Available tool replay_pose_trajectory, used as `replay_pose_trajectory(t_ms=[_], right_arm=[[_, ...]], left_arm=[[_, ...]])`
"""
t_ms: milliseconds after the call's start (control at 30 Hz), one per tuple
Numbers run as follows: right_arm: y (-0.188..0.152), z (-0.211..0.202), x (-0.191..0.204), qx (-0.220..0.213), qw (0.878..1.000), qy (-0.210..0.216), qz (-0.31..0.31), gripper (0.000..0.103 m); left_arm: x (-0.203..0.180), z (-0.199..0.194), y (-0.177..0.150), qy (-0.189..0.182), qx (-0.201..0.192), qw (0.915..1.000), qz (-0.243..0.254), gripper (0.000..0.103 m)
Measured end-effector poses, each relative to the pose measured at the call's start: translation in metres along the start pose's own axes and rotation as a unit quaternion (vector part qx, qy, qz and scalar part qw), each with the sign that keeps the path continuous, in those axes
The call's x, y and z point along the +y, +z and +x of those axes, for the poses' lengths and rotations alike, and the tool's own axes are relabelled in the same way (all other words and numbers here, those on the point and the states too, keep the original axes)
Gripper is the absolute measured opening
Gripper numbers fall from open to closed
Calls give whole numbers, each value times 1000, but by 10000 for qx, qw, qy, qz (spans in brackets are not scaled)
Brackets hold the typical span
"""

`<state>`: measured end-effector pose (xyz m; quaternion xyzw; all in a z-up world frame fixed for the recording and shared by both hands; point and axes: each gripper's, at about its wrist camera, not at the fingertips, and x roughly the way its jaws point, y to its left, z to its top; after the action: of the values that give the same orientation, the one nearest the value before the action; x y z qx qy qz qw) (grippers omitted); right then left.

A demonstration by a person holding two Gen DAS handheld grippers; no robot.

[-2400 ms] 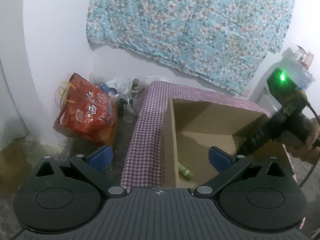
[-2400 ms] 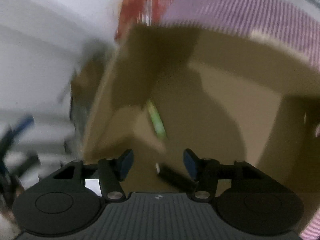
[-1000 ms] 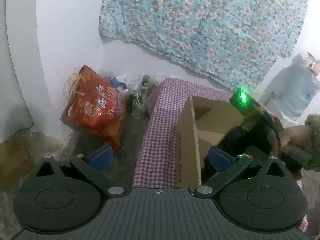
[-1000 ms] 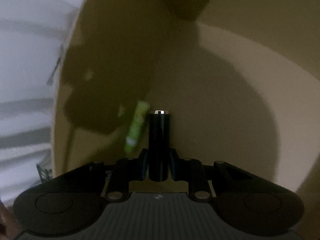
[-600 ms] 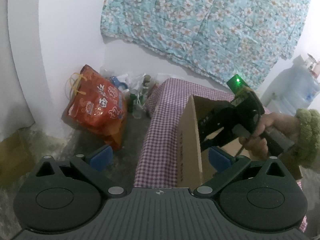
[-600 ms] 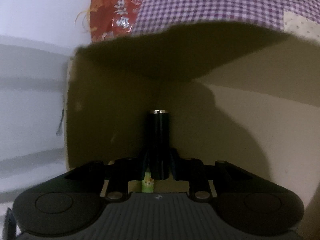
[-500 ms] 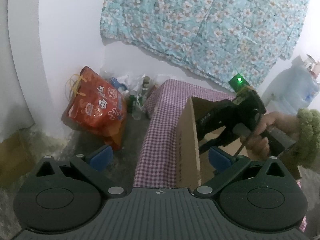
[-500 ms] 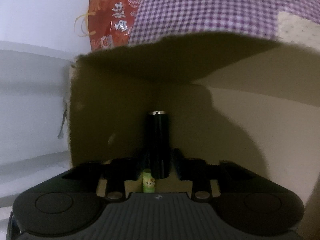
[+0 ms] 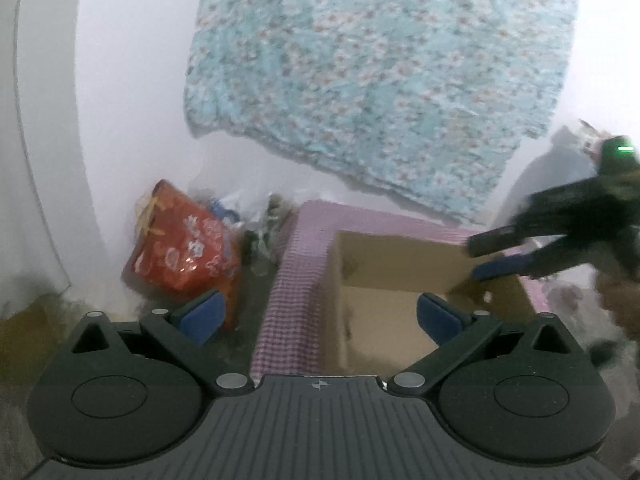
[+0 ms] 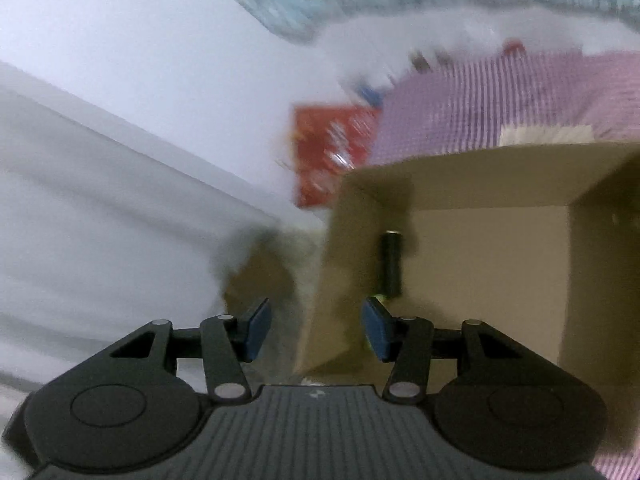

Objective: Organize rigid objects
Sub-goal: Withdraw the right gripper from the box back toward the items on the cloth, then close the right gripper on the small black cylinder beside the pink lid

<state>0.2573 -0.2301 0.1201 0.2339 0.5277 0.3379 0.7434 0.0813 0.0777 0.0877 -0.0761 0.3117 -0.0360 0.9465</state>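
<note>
An open cardboard box (image 9: 400,248) stands on a purple checked cloth (image 9: 292,280); it also shows in the right wrist view (image 10: 480,240). A black cylinder (image 10: 391,264) lies inside the box near its left wall, with a bit of a green tube (image 10: 378,298) just below it. My right gripper (image 10: 316,330) is open and empty, above the box's near left corner; it also shows in the left wrist view (image 9: 490,258) over the box's right rim. My left gripper (image 9: 318,314) is open and empty, in front of the box.
A red printed bag (image 9: 180,256) and several bottles (image 9: 260,244) sit on the floor left of the cloth by the white wall. A floral blue cloth (image 9: 380,80) hangs on the wall behind. A water jug (image 9: 560,160) stands at the far right.
My right gripper opened and let go of the black cylinder, which now lies in the box. It then pulled back up and to the right, out of the box. My left gripper stayed open.
</note>
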Motion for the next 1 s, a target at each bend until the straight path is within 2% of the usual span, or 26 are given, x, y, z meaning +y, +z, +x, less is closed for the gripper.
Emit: replay_pose_trajectory(t_ms=[133, 233, 300, 367, 500, 667, 833, 1000], right_arm=[[-63, -60, -1, -727, 9973, 105, -94, 54], [-123, -95, -26, -1247, 9918, 46, 265, 54], [-154, -103, -43, -1477, 9874, -26, 573, 54], [-187, -105, -60, -1704, 9814, -280, 838, 54], [-237, -100, -91, -1943, 9709, -659, 1232, 54], [-256, -82, -116, -1912, 9673, -902, 1404, 54], [-262, -77, -147, -1764, 9690, -804, 1534, 54], [-266, -73, -167, -1649, 9703, -699, 1625, 53]], left_arm=[[-28, -9, -12, -224, 143, 9991, 330, 103], [-55, -5, -28, -455, 363, 9961, 657, 103], [-75, 1, -41, -611, 508, 9926, 917, 103], [-96, 7, -55, -802, 630, 9880, 1160, 103], [-134, 23, -84, -1171, 849, 9773, 1549, 103], [-172, 39, -122, -1410, 1131, 9629, 2005, 102], [-199, 53, -148, -1453, 1312, 9502, 2426, 99], [-206, 62, -155, -1467, 1526, 9456, 2472, 91]])
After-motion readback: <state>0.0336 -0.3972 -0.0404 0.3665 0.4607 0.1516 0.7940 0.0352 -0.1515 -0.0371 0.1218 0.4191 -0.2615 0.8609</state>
